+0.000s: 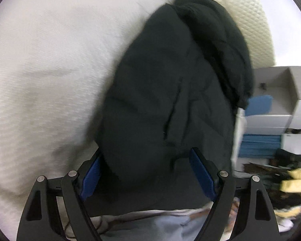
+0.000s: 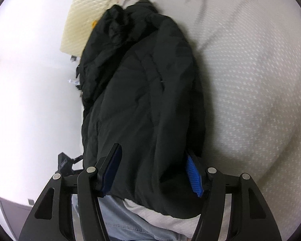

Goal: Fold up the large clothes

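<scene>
A black puffy jacket [image 1: 166,92], folded into a long bundle, lies along the edge of a white mattress [image 1: 40,80]. My left gripper [image 1: 145,150] straddles the jacket's near end, jaws wide; its blue pads [image 1: 202,172] flank the fabric without clearly squeezing it. In the right wrist view the same jacket [image 2: 142,84] runs away from me over the mattress [image 2: 250,80]. My right gripper [image 2: 153,149] is shut on the jacket's near end, both pads [image 2: 193,174] sunk into the thick fabric.
A cream textured pillow [image 1: 250,10] sits at the far end of the mattress. White boxes [image 1: 275,100] with blue contents stand beside the bed, with yellow cloth [image 1: 297,180] on the floor clutter. A person's jeans [image 2: 130,223] show below the grippers.
</scene>
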Action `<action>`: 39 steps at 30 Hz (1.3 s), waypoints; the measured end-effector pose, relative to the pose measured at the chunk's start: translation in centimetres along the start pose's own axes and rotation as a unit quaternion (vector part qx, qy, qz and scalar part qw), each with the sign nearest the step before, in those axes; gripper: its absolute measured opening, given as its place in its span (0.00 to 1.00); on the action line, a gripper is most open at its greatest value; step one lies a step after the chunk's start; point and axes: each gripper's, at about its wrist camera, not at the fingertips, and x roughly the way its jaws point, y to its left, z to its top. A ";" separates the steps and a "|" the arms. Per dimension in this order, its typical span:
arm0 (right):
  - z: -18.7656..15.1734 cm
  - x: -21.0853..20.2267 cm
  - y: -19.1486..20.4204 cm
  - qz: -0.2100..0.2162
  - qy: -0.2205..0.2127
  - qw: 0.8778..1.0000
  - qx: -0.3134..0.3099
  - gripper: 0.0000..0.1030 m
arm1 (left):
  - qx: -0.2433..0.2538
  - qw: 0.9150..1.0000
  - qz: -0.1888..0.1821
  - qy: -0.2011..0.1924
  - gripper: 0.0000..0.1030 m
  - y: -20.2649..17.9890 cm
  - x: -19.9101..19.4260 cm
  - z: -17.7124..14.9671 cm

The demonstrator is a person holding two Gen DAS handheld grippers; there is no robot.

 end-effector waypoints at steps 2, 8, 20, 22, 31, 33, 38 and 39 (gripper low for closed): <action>0.2 0.4 -0.9 -0.007 0.001 1.000 0.025 0.59 | -0.028 0.999 -0.034 0.021 0.81 1.3 0.9 0.4; 0.5 1.1 -3.3 -0.028 0.012 0.997 0.071 0.61 | -0.018 0.996 -0.068 0.052 0.81 1.1 2.1 0.8; 0.8 2.5 1.2 0.056 0.011 0.998 -0.005 0.63 | 0.091 0.985 -0.128 0.065 0.79 -1.2 1.0 0.5; 0.9 2.2 1.8 0.080 0.005 0.997 -0.009 0.64 | 0.067 0.988 -0.112 0.083 0.79 -0.6 2.2 1.0; 1.8 3.0 0.2 0.040 0.018 0.999 0.009 0.63 | 0.045 0.988 -0.085 0.122 0.78 0.1 5.0 2.5; 1.8 3.3 0.2 0.025 0.026 0.999 0.000 0.60 | 0.053 0.987 -0.083 0.124 0.73 -0.7 5.3 2.4; 1.6 4.0 2.2 0.008 0.033 0.997 -0.064 0.39 | 0.085 0.988 -0.050 0.121 0.60 -2.5 5.4 1.9; 1.6 4.1 2.5 0.009 0.031 0.997 -0.075 0.33 | 0.088 0.988 -0.046 0.120 0.53 -2.8 5.5 1.8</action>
